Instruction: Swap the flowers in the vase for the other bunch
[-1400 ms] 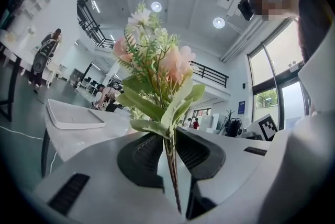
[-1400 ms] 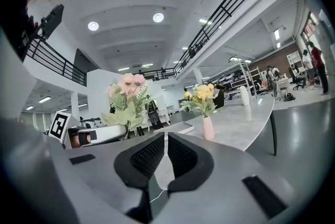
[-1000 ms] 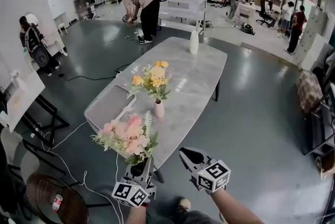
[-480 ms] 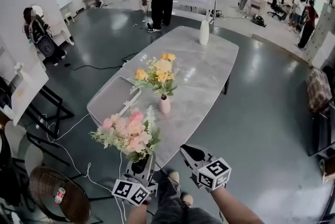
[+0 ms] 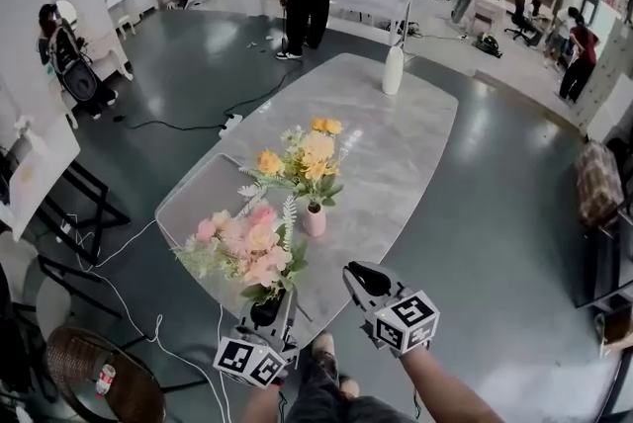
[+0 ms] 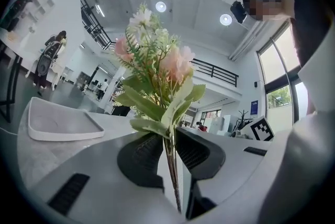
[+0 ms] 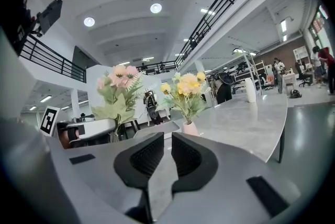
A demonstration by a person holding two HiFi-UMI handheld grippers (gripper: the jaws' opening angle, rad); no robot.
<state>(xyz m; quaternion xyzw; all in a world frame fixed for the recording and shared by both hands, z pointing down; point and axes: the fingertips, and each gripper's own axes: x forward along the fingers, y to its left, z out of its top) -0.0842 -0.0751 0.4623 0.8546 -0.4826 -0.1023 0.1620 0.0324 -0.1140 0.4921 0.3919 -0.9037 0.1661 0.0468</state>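
Both hands have come nearer the tabletop (image 5: 401, 149) since a second ago, and its near edge now lies under the carried flowers. The left tongs (image 5: 271, 300) are clamped on the stems of the pink bunch (image 5: 244, 248), held upright over the near end beside the grey tray (image 5: 193, 204). Further right, the yellow bunch (image 5: 305, 154) sits in the small pink vase (image 5: 315, 218). Nothing is swapped yet: yellow must come out, pink go in. The right tongs (image 5: 358, 275) are closed and empty.
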